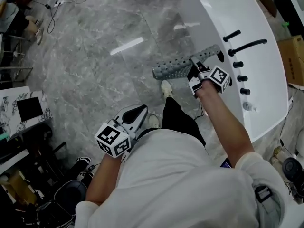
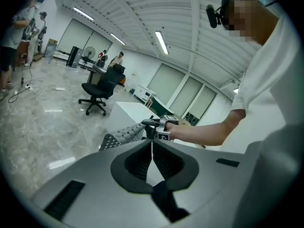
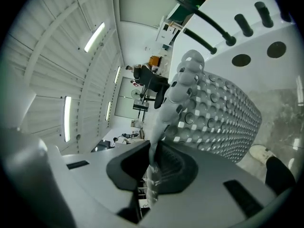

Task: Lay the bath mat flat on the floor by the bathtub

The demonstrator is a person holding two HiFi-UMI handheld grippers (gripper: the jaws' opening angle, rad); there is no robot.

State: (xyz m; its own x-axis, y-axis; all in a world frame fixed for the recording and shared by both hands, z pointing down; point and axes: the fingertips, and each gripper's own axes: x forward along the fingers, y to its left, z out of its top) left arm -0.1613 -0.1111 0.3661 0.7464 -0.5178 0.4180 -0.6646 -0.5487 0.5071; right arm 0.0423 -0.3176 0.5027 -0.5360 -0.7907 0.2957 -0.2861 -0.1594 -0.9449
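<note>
Hanging from the right gripper [image 1: 195, 70], the perforated grey bath mat [image 1: 175, 67] is up off the marble floor [image 1: 95, 56], just beside the white bathtub [image 1: 237, 18]. In the head view its long axis runs from 8 to 2 o'clock, with the free end toward 8. The right gripper's jaws are clamped on the mat's edge. The left gripper [image 1: 140, 110] sits well apart, at 7 o'clock from the mat, jaws pressed together on nothing. It would likely need to reach toward 1 o'clock.
</note>
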